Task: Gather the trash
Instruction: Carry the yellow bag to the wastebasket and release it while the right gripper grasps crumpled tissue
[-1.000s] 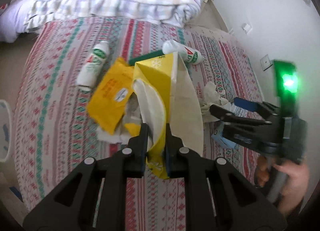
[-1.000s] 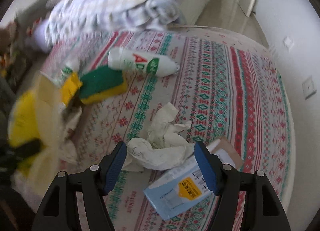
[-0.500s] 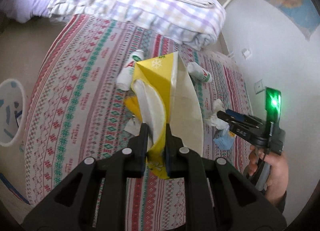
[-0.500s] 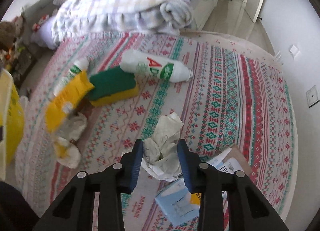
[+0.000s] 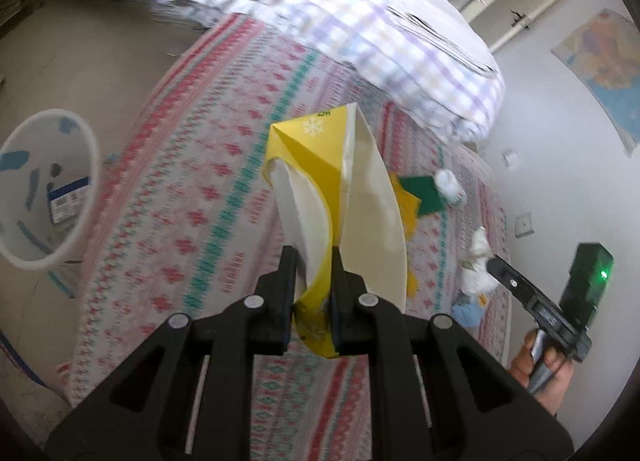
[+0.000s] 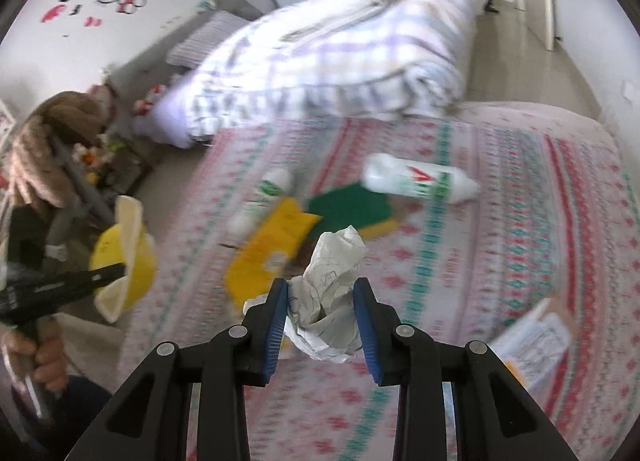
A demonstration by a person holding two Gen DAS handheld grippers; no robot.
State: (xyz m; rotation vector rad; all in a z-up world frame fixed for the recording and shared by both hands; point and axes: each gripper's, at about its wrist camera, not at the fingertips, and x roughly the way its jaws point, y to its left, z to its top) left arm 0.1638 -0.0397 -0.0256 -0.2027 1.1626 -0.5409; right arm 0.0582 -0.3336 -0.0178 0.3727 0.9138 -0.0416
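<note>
With the left gripper clamped on the yellow wrapper and the right gripper pinching the crumpled paper, carry both over the white bin before letting go, no rushing.

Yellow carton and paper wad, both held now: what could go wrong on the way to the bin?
1. The left gripper pinches the yellow carton only at its crumpled bottom corner; the tall flap above could swing and pull free.
2. The right gripper has just closed on the paper wad; loose folds hang below the jaws and may tear off.
3. The bin sits off the bed's edge on the floor; a drop could miss.
</note>
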